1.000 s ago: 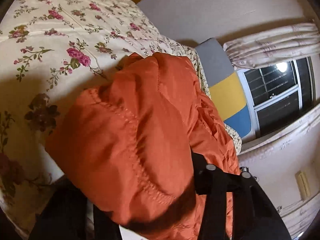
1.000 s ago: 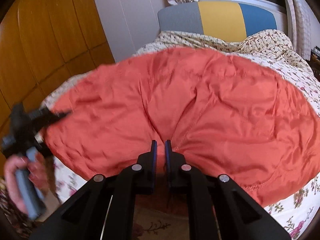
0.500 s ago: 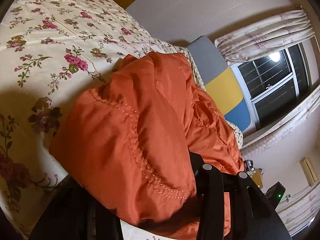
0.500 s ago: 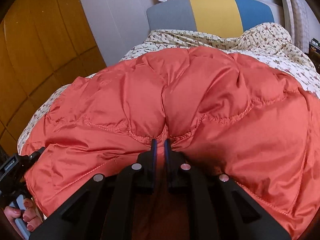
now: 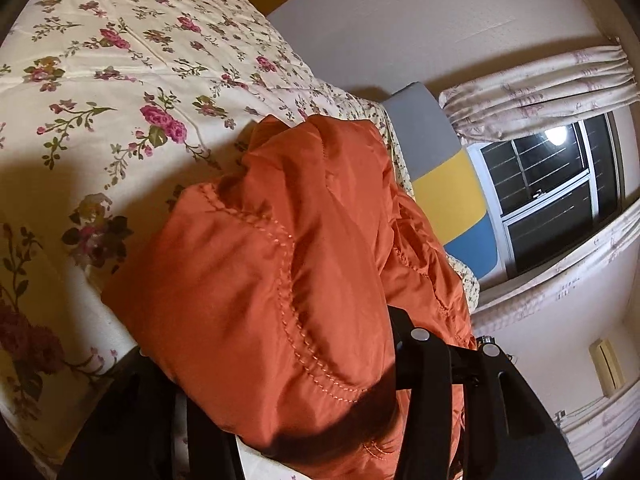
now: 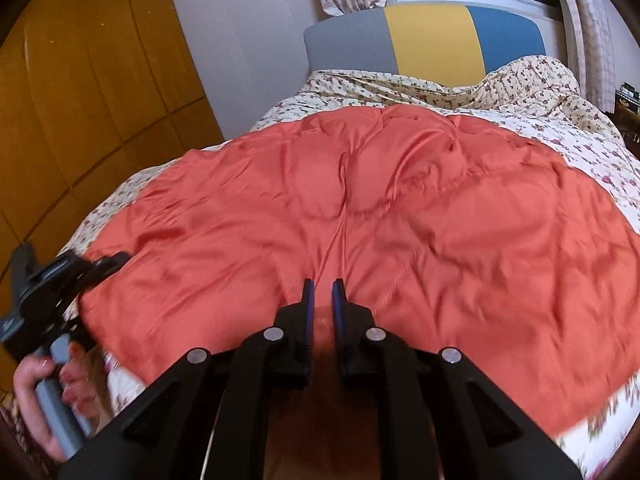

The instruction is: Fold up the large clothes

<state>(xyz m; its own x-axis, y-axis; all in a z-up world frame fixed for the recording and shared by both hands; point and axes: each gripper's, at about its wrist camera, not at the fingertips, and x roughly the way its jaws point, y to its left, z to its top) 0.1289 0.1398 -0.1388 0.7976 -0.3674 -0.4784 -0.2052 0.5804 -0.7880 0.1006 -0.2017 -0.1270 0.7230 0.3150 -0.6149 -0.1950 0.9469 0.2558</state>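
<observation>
Across the flowered bedspread lies the orange quilted jacket, spread wide and puffy from the near edge of the bed up towards the grey, yellow and blue headboard. Right gripper sits low at the near hem, its blue-padded jaws drawn nearly together and pinching a thin fold of the orange cloth between them. Over on the far left of that view, a hand wraps the grey handle of the left gripper, whose tip meets the jacket's left corner. From the left wrist camera, that corner bulges up thick between the black fingers; the jaws are easing apart with the bunched padding between them, the visible finger pressed against the cloth. The fabric fills most of that view, stitching lines curving over it. Beyond it, curtains frame a dark window. Wooden panelling stands left of the bed.
</observation>
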